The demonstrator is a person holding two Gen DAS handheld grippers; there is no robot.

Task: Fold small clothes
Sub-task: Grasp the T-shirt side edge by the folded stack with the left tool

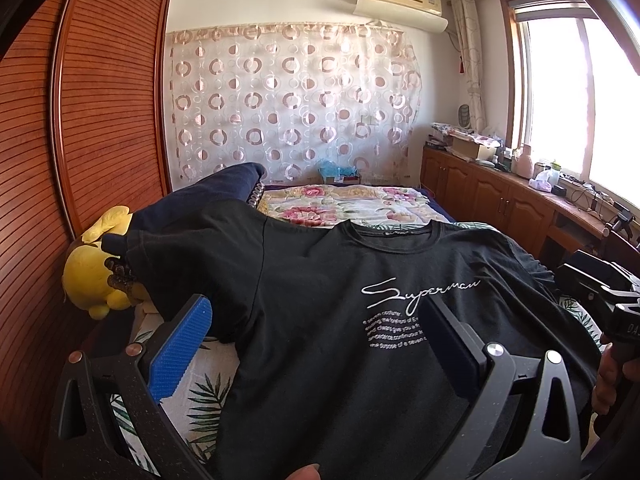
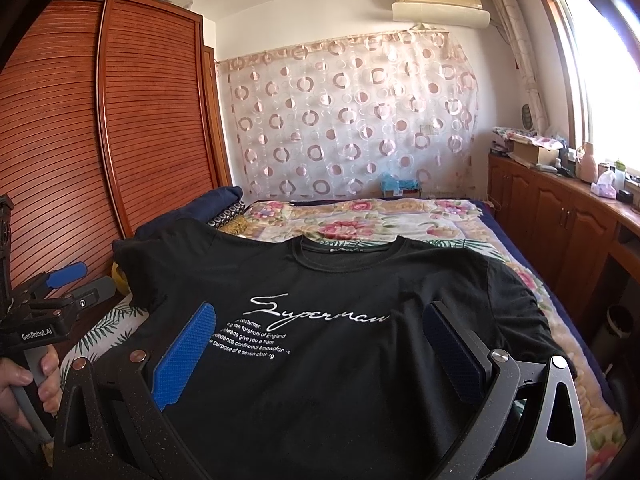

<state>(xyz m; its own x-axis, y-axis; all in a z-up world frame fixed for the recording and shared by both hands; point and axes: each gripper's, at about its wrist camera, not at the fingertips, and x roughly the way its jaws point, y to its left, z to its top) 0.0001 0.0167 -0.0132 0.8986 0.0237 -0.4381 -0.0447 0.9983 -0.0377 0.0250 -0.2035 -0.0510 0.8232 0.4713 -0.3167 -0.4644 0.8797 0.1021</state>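
A black T-shirt (image 1: 320,304) with white "Superman" lettering lies face up and spread flat on the bed, collar at the far end; it also shows in the right wrist view (image 2: 340,320). My left gripper (image 1: 316,320) is open, its blue pads wide apart above the shirt's lower left part, holding nothing. My right gripper (image 2: 320,328) is open and empty above the shirt's lower middle. The left gripper also shows at the left edge of the right wrist view (image 2: 76,284), and the right gripper's body shows at the right edge of the left wrist view (image 1: 600,288).
The bed has a floral quilt (image 2: 380,220) and a leaf-print sheet (image 1: 192,392). Dark blue folded cloth (image 1: 224,188) and a yellow plush toy (image 1: 92,272) lie at the left. A wooden wardrobe (image 2: 120,120) stands left, low cabinets (image 2: 560,216) right.
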